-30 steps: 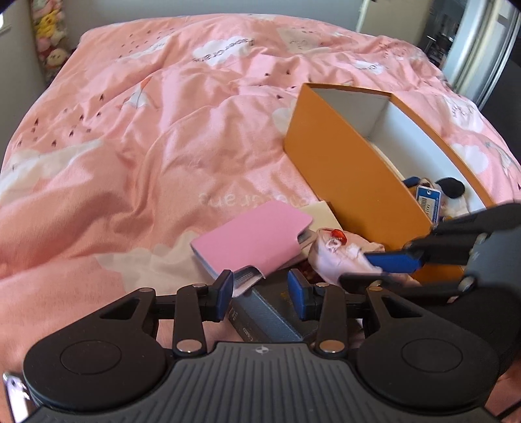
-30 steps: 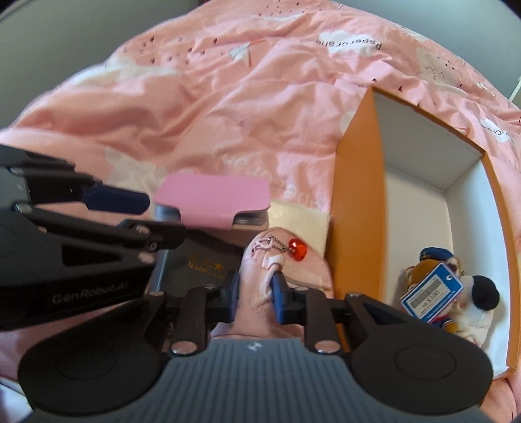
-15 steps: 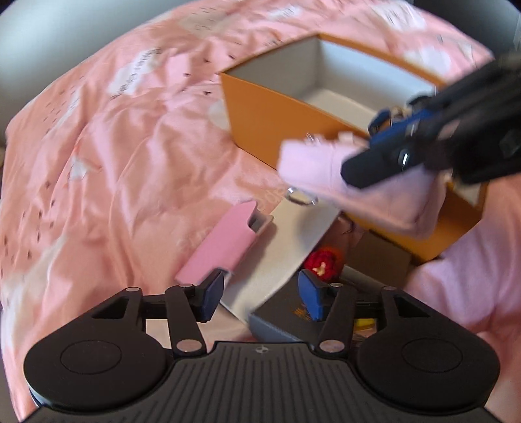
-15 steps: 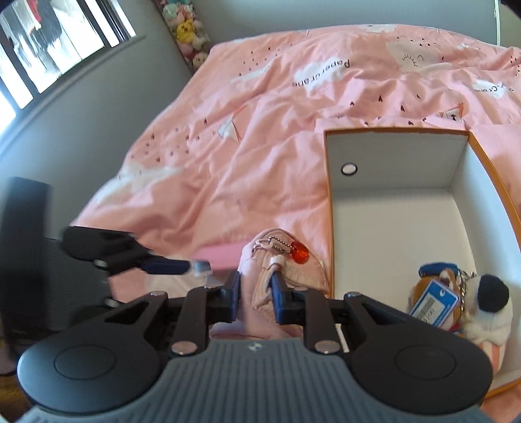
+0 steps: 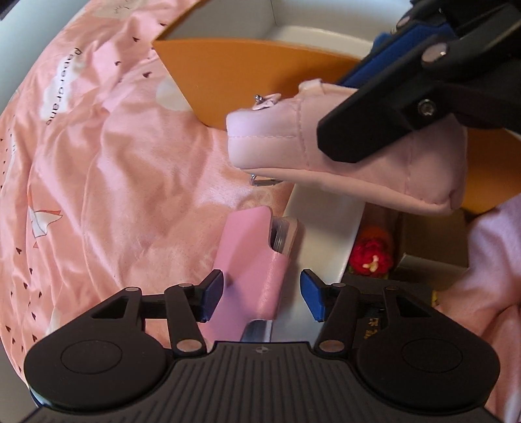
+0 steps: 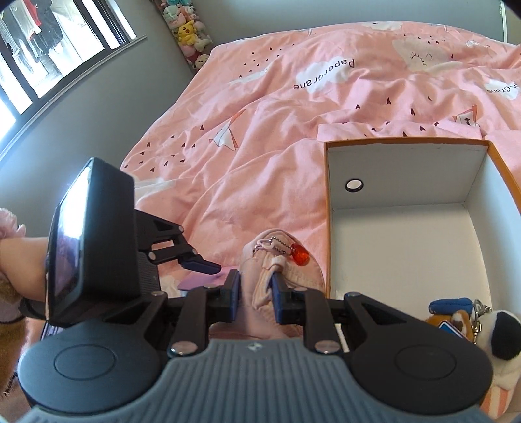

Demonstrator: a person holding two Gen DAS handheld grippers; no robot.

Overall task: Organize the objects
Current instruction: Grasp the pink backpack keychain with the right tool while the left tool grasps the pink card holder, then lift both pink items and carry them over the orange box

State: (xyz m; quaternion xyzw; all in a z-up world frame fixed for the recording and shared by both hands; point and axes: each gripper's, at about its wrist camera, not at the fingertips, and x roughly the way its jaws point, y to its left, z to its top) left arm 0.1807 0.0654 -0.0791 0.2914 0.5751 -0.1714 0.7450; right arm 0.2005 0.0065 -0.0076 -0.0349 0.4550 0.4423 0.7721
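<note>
Likely to snag: right gripper (image 6: 255,297) pinching soft pink fabric pouch (image 5: 342,146) beside orange cardboard box (image 5: 260,81), left gripper (image 5: 260,296) spread wide over pink leather case (image 5: 250,257).

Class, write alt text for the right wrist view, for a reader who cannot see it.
The right gripper clamps a pale pink pouch with a red charm, beside an open orange box on a pink bedspread. Plush keychains lie in the box; the left gripper hovers left.

Pink bedspread (image 6: 293,136) – plush toys (image 6: 189,29) stacked in the corner, window (image 6: 39,55) beside.
</note>
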